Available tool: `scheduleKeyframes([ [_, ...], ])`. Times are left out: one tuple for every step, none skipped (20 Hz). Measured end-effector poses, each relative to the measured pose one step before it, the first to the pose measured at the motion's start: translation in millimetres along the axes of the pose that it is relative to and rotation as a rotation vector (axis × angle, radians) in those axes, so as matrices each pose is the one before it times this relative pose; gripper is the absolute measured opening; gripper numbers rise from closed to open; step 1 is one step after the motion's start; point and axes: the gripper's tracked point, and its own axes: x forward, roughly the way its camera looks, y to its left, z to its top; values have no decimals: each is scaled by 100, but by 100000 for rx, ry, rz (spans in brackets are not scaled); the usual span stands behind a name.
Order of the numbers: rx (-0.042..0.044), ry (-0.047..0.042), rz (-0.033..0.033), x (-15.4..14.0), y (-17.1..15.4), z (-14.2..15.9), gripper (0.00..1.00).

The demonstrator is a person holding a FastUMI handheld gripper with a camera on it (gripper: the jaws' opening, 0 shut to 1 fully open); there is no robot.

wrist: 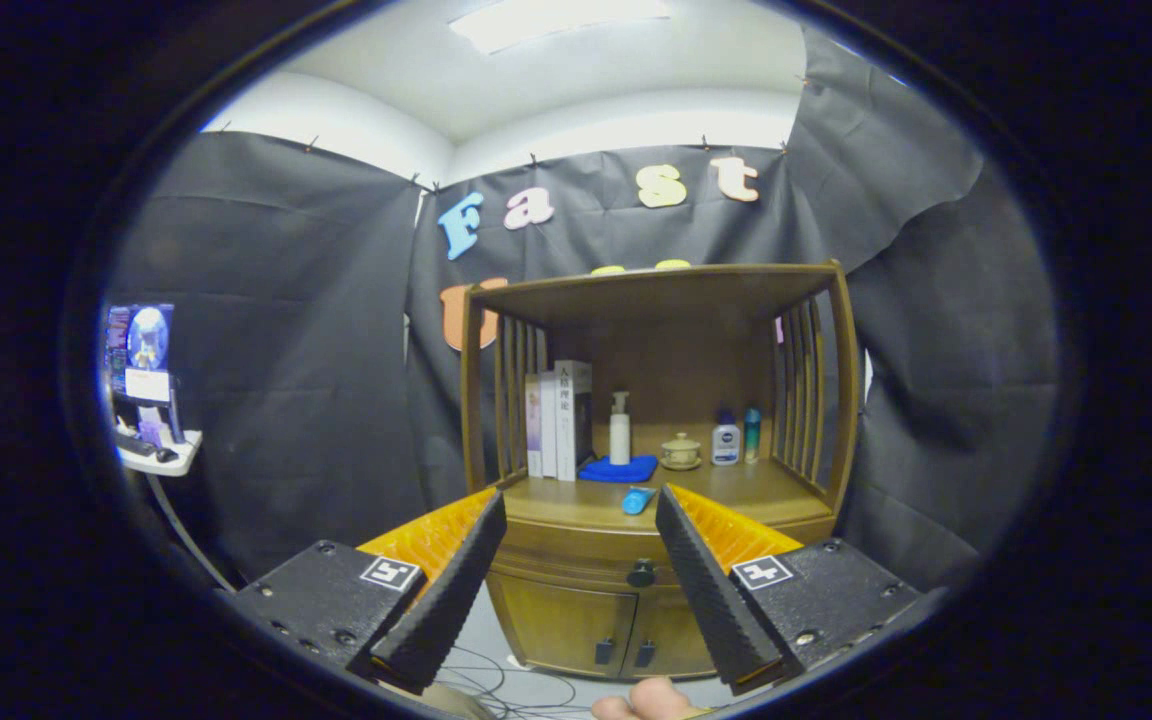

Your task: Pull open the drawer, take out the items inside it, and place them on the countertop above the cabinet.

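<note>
A brown wooden cabinet (656, 470) stands ahead against the black cloth wall. Its drawer (596, 570) is closed, with a dark round knob (641, 574) at the front centre. My gripper (581, 505) is open, some way back from the cabinet, and the knob shows in the gap between the fingers. The two black ribbed fingers (451, 585) hold nothing. On the countertop (746, 490) lie a small blue tube (637, 500) near the front edge and a blue cloth (619, 468) under a white pump bottle (620, 428). What the drawer holds is hidden.
Books (558, 418) stand at the countertop's left, with a small lidded cup (681, 451) and two small bottles (736, 438) at the right. Two lower doors (596, 625) sit beneath the drawer. Cables (506, 685) trail on the floor. A monitor stand (146, 390) is far left. A fingertip (651, 700) shows below.
</note>
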Motion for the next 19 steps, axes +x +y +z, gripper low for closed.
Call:
scheduleKeyframes([
  [669,-1045,808,-590,468,546,98],
  [-446,-555,15,-315,-63,356,98],
  [-408,-1030,206,-231,-7,371,98],
  [266,-1070,-60,-112,152,407,98],
  [507,-1202,334,-251,324,322,98],
  [262,-1308,1073,-247,458,268,98],
  [-140,-1619,1010,-167,349,182,98],
  [-167,-532,572,-18,21,11,98],
  [298,-73,196,-20,130,-70,98],
  [645,119,556,189,172,-266,98],
  [606,150,386,217,78,-116,98],
  [314,-486,565,214,40,-52,98],
  [-289,-98,-378,178,-122,37,98],
  [-306,-447,158,-154,72,217,98],
  [-178,90,-328,2,8,144,98],
  [295,-155,143,-55,126,-141,98],
  [-163,127,-184,177,52,-8,98],
  [9,299,187,134,-94,-110,98],
  [-172,255,227,180,174,-68,98],
])
